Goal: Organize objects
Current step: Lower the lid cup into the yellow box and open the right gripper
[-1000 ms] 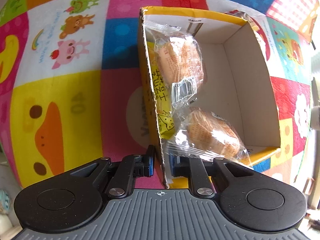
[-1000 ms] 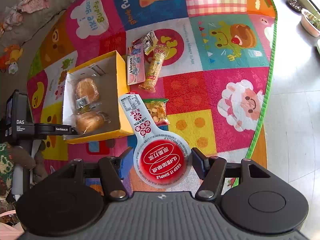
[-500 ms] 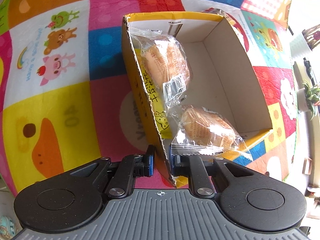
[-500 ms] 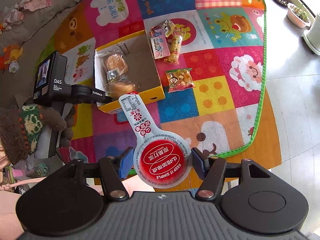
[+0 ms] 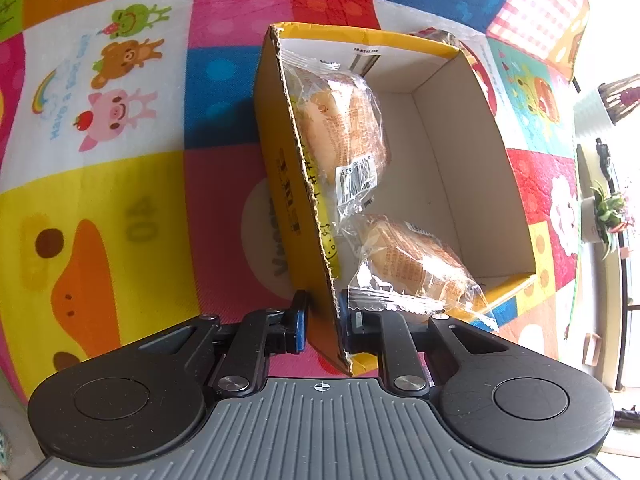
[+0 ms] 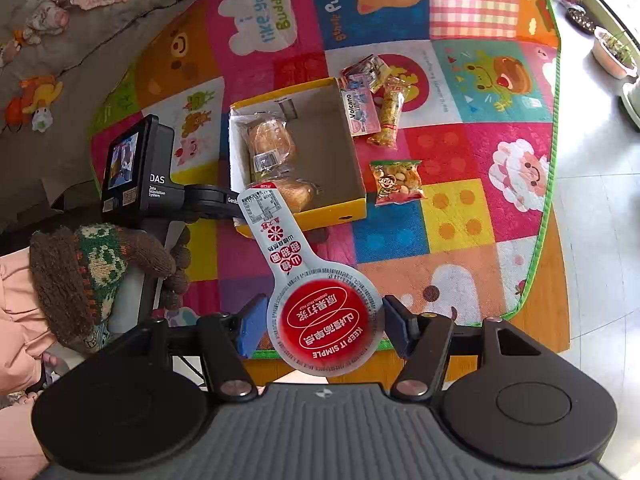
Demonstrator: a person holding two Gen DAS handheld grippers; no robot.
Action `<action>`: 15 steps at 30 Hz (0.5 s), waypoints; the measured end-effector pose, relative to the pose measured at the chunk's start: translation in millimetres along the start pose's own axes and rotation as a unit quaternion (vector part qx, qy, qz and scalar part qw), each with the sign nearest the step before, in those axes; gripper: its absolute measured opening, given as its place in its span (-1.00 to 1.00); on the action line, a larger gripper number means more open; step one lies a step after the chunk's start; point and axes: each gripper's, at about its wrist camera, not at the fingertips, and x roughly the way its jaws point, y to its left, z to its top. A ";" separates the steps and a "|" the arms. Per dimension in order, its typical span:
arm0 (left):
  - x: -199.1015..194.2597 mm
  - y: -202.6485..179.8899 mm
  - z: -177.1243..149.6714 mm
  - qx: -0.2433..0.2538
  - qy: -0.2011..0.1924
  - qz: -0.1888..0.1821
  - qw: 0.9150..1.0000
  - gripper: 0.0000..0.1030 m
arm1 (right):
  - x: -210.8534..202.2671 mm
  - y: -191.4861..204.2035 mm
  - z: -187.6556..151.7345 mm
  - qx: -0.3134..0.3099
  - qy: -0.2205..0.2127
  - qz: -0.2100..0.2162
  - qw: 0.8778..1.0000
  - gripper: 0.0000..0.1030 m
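A yellow cardboard box [image 5: 452, 148] [image 6: 320, 136] sits on the colourful play mat and holds two wrapped buns [image 5: 348, 132] [image 5: 416, 264]. My left gripper [image 5: 322, 316] is shut on the box's near-left wall. My right gripper [image 6: 320, 322] is shut on a red and white paddle-shaped snack pack [image 6: 320, 320], held high above the mat. The left gripper's body [image 6: 140, 172] shows in the right wrist view beside the box.
Snack packets lie on the mat right of the box: a Volcano pack [image 6: 360, 112], a long bar [image 6: 390, 114], a small wrapped pack [image 6: 368, 68] and a cracker bag [image 6: 398, 182]. Bare floor [image 6: 592, 200] and plant pots [image 6: 614, 52] lie to the right.
My right gripper has risen and pulled back with the snack pack, so the box looks smaller and farther. My left gripper keeps its hold on the box wall; the box has shifted slightly.
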 end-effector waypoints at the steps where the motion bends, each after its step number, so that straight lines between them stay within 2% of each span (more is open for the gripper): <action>1: 0.0 0.6 0.0 -0.001 0.000 -0.002 1.000 -0.63 | 2.1 0.7 2.6 -0.001 0.003 0.000 1.000 0.19; 9: 1.7 6.5 1.0 -0.008 0.003 -0.009 1.000 -0.61 | 24.4 -0.9 29.2 0.029 0.020 0.012 0.999 0.19; 13: 2.4 6.8 2.3 -0.009 0.005 -0.008 1.000 -0.61 | 34.2 2.9 59.3 0.058 -0.011 0.027 0.998 0.19; 15: 1.9 7.5 2.4 -0.009 0.006 -0.008 1.000 -0.61 | 37.6 1.2 77.7 0.084 -0.036 0.055 0.994 0.20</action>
